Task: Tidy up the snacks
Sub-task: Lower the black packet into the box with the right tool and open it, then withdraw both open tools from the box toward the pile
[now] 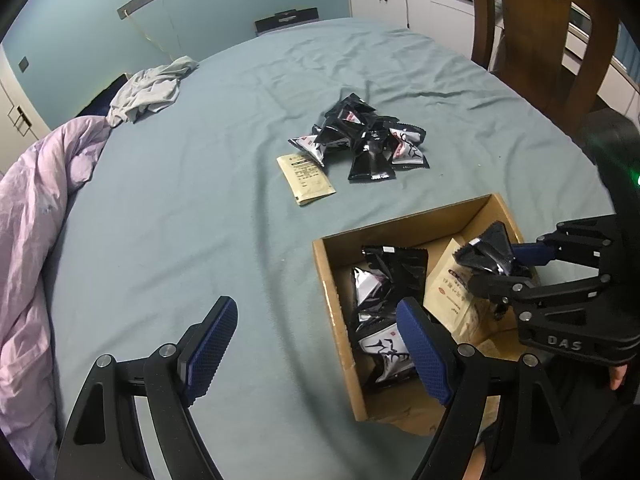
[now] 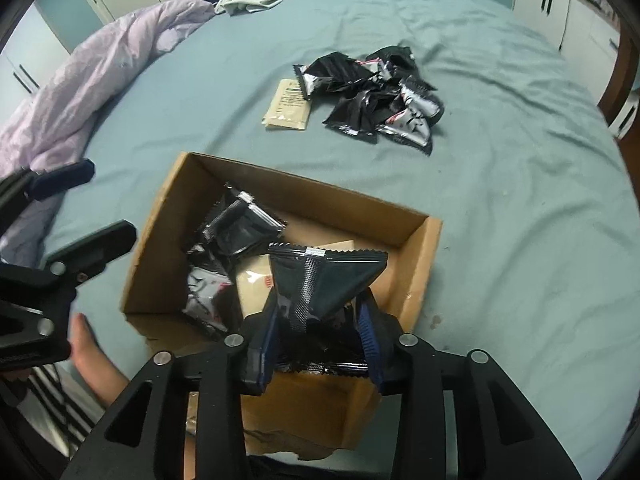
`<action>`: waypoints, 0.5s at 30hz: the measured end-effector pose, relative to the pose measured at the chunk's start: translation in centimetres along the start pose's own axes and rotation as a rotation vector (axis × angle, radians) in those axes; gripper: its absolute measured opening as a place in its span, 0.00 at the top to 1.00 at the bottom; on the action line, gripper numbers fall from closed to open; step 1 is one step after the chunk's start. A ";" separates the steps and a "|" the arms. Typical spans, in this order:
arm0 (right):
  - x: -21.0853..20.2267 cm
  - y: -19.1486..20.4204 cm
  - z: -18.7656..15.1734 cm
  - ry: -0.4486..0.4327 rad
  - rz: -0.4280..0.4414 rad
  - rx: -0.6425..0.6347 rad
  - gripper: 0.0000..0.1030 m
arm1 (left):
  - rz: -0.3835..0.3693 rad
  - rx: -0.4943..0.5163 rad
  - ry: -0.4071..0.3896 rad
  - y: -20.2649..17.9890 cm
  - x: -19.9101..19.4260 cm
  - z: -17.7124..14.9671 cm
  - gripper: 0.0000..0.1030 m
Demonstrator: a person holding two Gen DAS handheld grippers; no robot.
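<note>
Several packets already sit in the cardboard box (image 2: 420,264): black ones on the left side of it, a tan pouch (image 2: 256,284) under them. Your right hand-held gripper (image 2: 320,344) is over the box's near wall with a black snack packet (image 2: 320,280) wedged between its jaws. The pads look about to let go, and I can't tell for sure if they still press on the foil. If it drops from there, I'd expect it to land inside.

Your left hand-held gripper (image 1: 316,352) is spread wide, holds nothing, and hangs over the bed sheet (image 1: 180,220) just left of the box in the left wrist view.

Left to do: the loose pile of black packets (image 1: 360,136) and one beige sachet (image 1: 306,178) touching its edge, both in the upper middle of that frame, well apart from the box. I'd call it roughly halfway.

Room: open sheet between box and pile, nothing in the path. Lilac duvet (image 1: 36,240) crowds the left edge of the frame. Wooden chair (image 1: 532,20) stands upper right, clear of the pile. Watch the box's far wall when you come back with a load, and the torn near flap at the bottom. The two tools are near each other over the box, so stagger them.
</note>
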State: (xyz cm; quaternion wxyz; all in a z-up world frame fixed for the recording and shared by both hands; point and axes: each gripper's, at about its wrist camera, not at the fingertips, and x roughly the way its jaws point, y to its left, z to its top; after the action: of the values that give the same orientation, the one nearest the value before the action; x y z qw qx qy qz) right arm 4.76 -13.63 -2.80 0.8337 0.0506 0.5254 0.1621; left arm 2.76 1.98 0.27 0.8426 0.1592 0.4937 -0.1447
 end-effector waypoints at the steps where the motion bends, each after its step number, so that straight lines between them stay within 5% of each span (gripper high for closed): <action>1: -0.3 -0.2 0.0 -0.009 0.021 0.020 0.64 | 0.003 -0.002 0.000 0.0 -0.1 0.0 0.20; 7: -3.4 -2.8 -0.7 -0.131 0.122 0.139 0.41 | 0.019 -0.021 -0.013 0.3 -0.5 -0.2 0.20; 15: -7.8 -5.5 -2.1 -0.360 -0.047 0.236 0.28 | 0.059 -0.042 -0.035 0.7 -1.0 -0.4 0.20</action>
State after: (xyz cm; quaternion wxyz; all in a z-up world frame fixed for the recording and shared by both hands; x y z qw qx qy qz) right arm 1.01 -21.55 1.51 0.9058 0.1639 0.3846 0.0686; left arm 2.32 2.89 1.08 0.8583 0.1534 0.4767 -0.1121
